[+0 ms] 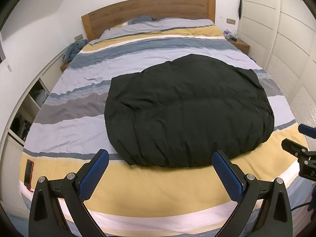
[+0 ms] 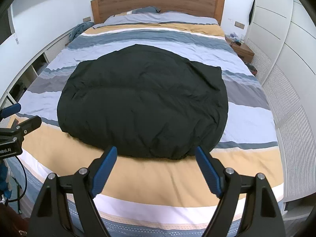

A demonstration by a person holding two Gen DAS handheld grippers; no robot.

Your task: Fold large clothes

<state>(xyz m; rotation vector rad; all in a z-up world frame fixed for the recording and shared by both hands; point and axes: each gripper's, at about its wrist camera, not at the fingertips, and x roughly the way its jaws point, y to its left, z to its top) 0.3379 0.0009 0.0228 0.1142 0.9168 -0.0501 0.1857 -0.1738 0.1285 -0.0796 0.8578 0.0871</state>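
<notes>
Big black cloth (image 1: 187, 110) lying flat on the striped bed (image 1: 150, 189). Left gripper (image 1: 160, 156) and right gripper (image 2: 156, 152) jaws wide open, holding nothing, near its edge.

garment (image 1: 187, 108): black | bedcover (image 1: 79, 128): blue, grey, yellow, white stripes | headboard (image 1: 148, 9): brown wood | pads (image 1: 92, 177): blue
</notes>
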